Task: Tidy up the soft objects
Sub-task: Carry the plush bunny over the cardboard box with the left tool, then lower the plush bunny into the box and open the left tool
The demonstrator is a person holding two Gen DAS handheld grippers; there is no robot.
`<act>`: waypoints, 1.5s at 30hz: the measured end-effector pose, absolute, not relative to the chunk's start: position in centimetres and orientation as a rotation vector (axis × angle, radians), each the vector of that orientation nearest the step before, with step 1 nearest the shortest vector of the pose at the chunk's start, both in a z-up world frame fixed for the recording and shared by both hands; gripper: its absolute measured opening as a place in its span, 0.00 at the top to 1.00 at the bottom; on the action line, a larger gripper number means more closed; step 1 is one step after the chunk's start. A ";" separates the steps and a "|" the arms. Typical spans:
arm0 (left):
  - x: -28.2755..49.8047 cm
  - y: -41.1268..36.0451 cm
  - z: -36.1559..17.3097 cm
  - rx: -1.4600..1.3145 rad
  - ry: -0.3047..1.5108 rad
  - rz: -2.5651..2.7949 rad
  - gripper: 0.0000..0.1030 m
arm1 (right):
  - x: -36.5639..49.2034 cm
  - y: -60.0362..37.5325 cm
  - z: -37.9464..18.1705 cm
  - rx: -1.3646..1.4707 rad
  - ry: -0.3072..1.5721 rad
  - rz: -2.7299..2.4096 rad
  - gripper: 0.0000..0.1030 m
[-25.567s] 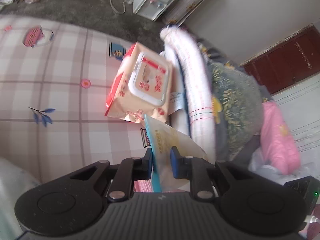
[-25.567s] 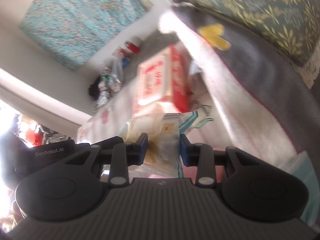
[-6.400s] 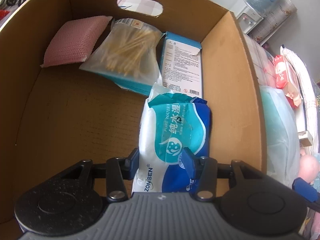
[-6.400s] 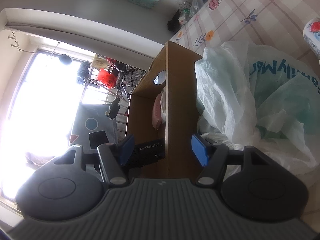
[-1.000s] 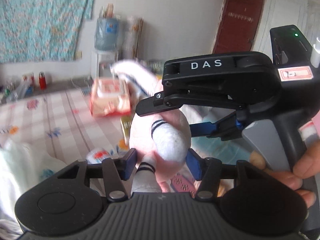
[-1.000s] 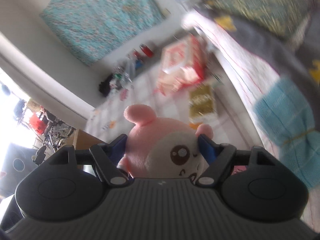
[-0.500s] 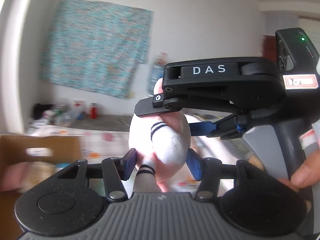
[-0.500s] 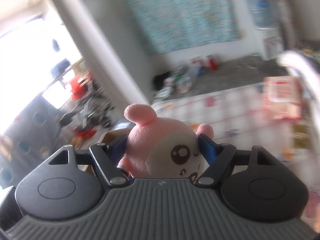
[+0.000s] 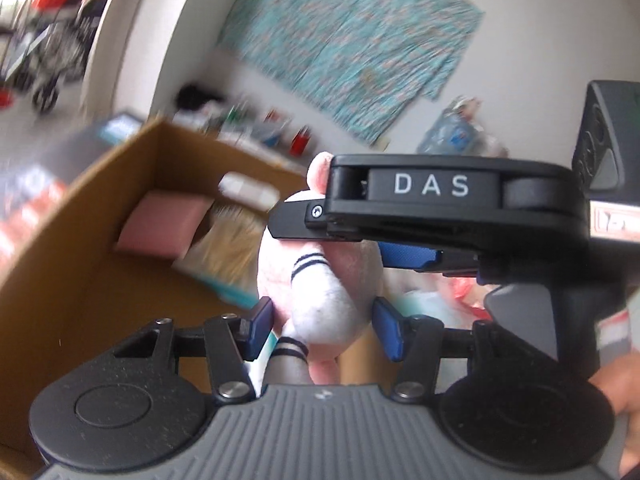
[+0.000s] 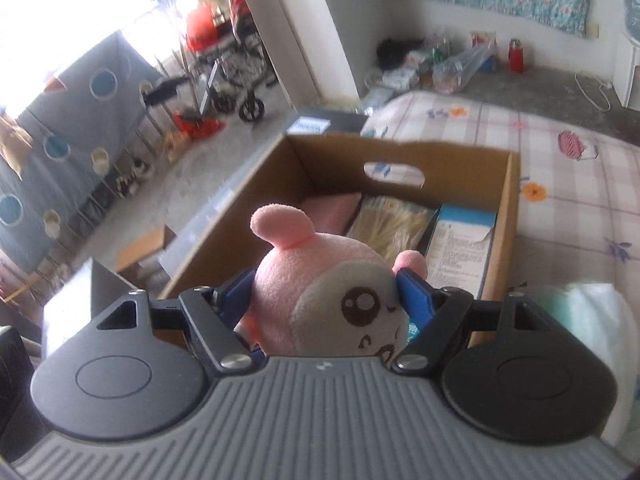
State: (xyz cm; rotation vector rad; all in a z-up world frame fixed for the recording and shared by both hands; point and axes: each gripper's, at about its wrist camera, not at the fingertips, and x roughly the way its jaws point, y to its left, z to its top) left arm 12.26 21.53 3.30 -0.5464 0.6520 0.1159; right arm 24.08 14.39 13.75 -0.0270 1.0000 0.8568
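A pink plush toy (image 10: 320, 276) with a pale face and brown eye is held by both grippers. My right gripper (image 10: 324, 292) is shut on its head. My left gripper (image 9: 320, 320) is shut on its lower body, a white striped limb (image 9: 320, 300) between the blue pads. The right gripper's black body, marked DAS, also shows in the left wrist view (image 9: 432, 208) above the toy. The open cardboard box (image 10: 508, 200) stands ahead and below on the bed; it also shows in the left wrist view (image 9: 80, 208).
In the box lie a pink pad (image 10: 328, 208), a bag of sticks (image 10: 396, 224) and a blue-white carton (image 10: 460, 248). A white plastic bag (image 10: 588, 312) lies right of the box on the checked bedsheet (image 10: 580, 184). A wheelchair (image 10: 236, 80) and clutter stand on the floor behind.
Both grippers have carried the plush toy leftwards over the bed. The cardboard box has come into view ahead of them. The grip on the toy is unchanged.
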 end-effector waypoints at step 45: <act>12.6 29.5 -3.2 -0.780 0.965 0.317 0.37 | 28.0 24.4 3.6 -0.118 1.269 0.930 0.23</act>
